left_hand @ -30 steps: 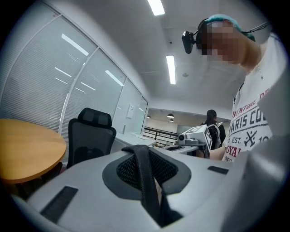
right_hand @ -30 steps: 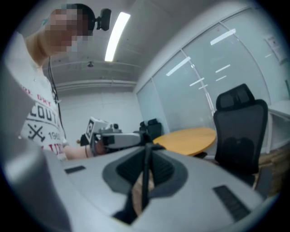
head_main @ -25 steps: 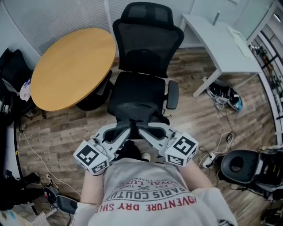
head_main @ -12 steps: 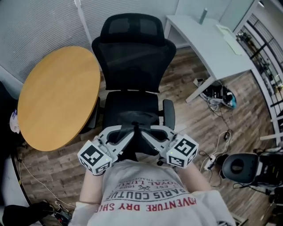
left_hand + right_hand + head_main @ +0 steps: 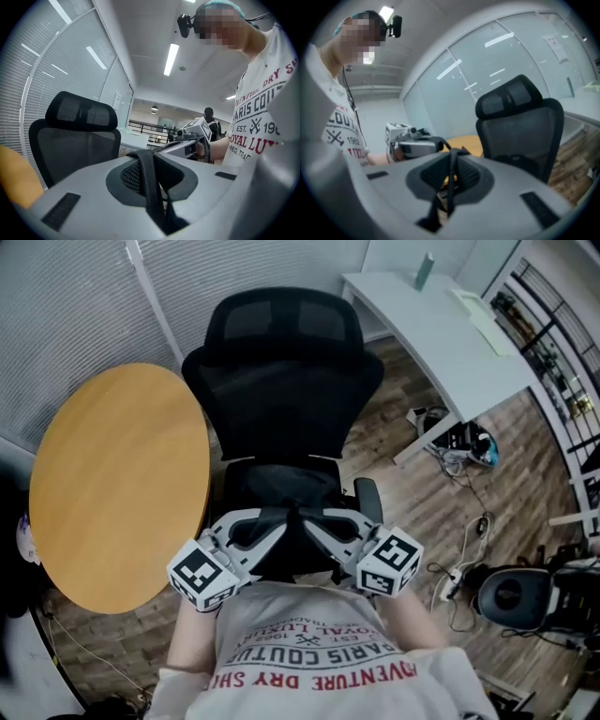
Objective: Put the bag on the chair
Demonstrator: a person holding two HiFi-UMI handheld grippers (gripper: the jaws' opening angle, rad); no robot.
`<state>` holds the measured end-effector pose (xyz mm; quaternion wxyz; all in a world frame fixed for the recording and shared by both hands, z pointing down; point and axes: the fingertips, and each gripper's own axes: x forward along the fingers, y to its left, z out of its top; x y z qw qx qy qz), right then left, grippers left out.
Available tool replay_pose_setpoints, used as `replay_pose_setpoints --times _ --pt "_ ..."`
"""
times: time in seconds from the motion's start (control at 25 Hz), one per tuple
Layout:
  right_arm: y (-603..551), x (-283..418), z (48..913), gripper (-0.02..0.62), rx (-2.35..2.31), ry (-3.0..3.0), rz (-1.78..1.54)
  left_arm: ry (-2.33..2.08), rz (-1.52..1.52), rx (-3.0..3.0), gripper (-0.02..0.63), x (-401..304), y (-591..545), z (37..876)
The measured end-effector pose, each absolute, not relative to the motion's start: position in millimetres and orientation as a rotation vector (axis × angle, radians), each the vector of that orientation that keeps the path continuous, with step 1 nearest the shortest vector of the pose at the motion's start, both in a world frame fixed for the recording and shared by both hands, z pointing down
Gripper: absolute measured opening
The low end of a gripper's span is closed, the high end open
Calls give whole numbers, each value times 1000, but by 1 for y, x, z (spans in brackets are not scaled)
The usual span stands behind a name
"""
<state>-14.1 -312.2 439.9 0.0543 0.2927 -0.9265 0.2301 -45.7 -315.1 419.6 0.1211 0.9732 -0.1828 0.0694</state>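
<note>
Progress: partway, by my reckoning; the bag (image 5: 292,554) is lifted and carried up to the chair (image 5: 281,390), but I see nothing that shows it resting on the seat (image 5: 281,486) yet.
Left claw (image 5: 149,161): pressed nearly together, pinching a black strap (image 5: 149,197) that runs up between the jaws.
Right claw (image 5: 451,159): likewise nearly closed, pinching a second black strap (image 5: 451,183).
Where the bag is: hanging from those straps between my two claws, close to my chest and at the front edge of the seat; most of its body is hidden under the claws, so I cannot tell whether it touches the cushion.
Left to do: as I judge it, carry the bag forward over the seat, lower it until the cushion takes the weight, then let both straps go.
Bags: one.
Straps held: two, one per claw.
Claws: two, tips almost meeting over the bag.
Chairs in front of me: one, black mesh, with a headrest, facing me.
Tables: two; a round wooden table (image 5: 112,484) just beside the chair on my left and a white desk (image 5: 441,324) well off to the right.
</note>
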Motion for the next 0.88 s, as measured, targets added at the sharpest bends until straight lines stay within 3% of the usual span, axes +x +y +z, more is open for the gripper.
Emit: replay_pose_setpoints --times 0.44,0.88 --pt "-420 -25 470 48 961 -2739 800 -568 240 2790 71 -57 -425 451" --pt "-465 -18 509 49 992 -2664 873 -543 255 2710 71 -53 -466 488"
